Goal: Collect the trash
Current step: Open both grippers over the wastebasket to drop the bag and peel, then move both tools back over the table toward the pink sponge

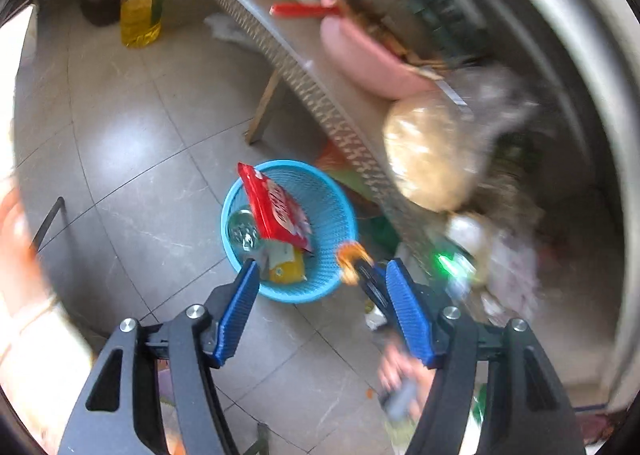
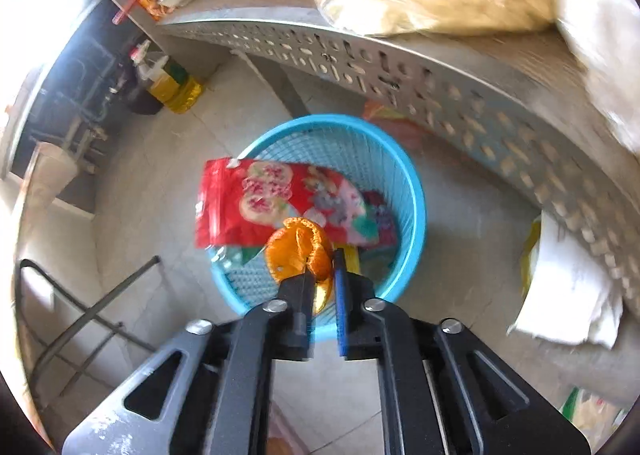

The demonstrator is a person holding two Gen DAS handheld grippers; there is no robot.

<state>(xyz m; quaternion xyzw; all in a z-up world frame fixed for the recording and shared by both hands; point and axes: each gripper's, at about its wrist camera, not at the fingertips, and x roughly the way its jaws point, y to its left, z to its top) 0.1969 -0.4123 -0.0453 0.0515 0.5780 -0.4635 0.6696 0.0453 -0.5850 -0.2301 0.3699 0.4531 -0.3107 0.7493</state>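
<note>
Left gripper [image 1: 318, 275]: we see its blue ribbed jaws spread wide with nothing between them, pointing steeply down at the tiled floor.
Right gripper [image 2: 322, 263]: angled steeply down over the basket; its jaws stand a little apart with the curled orange fruit peel [image 2: 300, 251] at their tips. We cannot tell whether the pads press on the peel or it has come loose.
Right gripper from the left wrist view: its tip [image 1: 366, 269] shows just inside our right jaw, with the peel [image 1: 350, 259] at the basket's rim. A blurred hand [image 1: 404, 379] shows below it.
Round light-blue plastic mesh basket [image 2: 408, 183]: on the floor just ahead of both pairs of jaws, beside the perforated metal table edge [image 2: 400, 67].
Basket contents: a glossy red printed snack bag [image 2: 276, 207] leans out over the rim, ahead of the right jaws. Under it lies a yellow wrapper [image 1: 286, 271], and a clear crumpled plastic item [image 1: 242, 231] sits against the wall.
Only in the left wrist view: the clear item; the yellow wrapper is plain here, barely a sliver in the other view.
Only in the right wrist view: the bag's printed face, and white paper or plastic [image 2: 568, 295] on the floor to the right of the jaws, under the table.
Farther off: a plastic bottle of yellow oil [image 1: 141, 11] stands on the floor well beyond the basket.
On the table: a pink plastic tub [image 1: 360, 55] and a clear bag of pale beige strands [image 1: 432, 159], both blurred.
</note>
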